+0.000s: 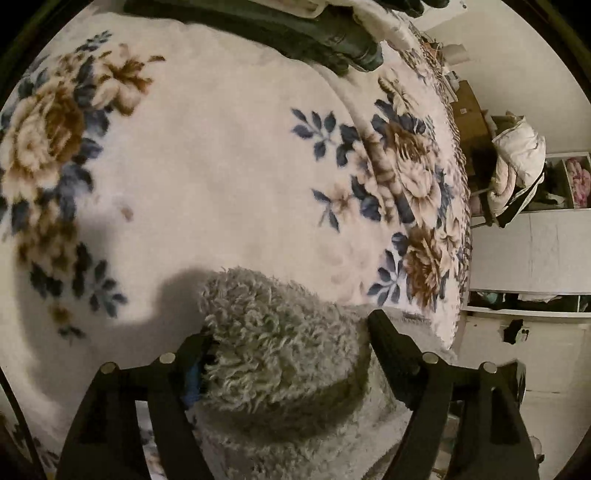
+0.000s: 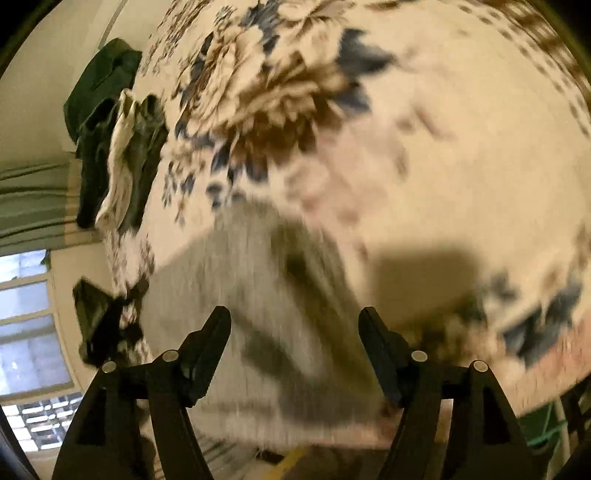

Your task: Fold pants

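Left wrist view: the left gripper [image 1: 291,343] has its jaws spread wide, with a bunched fold of the grey fleecy pants [image 1: 273,354] filling the gap between them. The fabric touches the finger at 7 o'clock; whether it presses on the finger at 5 o'clock cannot be told. The bunch lies at 6 o'clock on the floral blanket [image 1: 221,177]. No long axis can be read from this mound. A dark green garment [image 1: 295,33] lies at 12 o'clock.

Right wrist view, motion-blurred: the right gripper [image 2: 295,332] is spread apart, nothing between its fingers. The pants [image 2: 258,280] lie flat on the blanket [image 2: 461,155], long axis running from 6 o'clock up toward 11 o'clock. A heap of dark clothes [image 2: 110,129] sits at 10 o'clock.
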Tool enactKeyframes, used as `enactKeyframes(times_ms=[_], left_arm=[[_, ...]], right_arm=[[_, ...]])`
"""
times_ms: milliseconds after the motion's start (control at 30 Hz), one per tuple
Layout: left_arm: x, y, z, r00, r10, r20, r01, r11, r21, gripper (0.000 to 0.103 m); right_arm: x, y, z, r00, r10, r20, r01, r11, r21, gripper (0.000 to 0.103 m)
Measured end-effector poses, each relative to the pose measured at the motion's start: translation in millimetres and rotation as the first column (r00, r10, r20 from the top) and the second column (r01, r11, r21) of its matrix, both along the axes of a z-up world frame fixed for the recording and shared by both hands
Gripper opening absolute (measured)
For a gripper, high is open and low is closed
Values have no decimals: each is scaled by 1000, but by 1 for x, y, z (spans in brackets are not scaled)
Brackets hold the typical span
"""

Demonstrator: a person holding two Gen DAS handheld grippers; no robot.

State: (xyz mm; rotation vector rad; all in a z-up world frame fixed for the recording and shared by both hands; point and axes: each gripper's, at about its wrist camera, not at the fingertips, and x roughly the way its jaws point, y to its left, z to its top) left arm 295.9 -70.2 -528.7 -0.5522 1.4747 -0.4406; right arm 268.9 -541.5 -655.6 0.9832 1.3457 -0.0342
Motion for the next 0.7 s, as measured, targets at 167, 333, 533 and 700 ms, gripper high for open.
enactKeyframes(times_ms=[167,333,533,700], left_arm=[[8,-7,3,998,-28,54,28,1000,4,44],[23,-2,-14,999,-37,26,36,998,55,36],[3,9,36,991,-55,123,46,996,73,70],[-46,34,58,992,-10,123,7,1000,28,72]], right_arm=[[54,15,-4,996,81,45,-78,995,-59,27],[55,-3,-5,997,74,20,-68,971,-229,24],[40,1,22,996,87,0,-85,983,-161,74],[23,36,78,972,231,-37,-233,951,-203,76]])
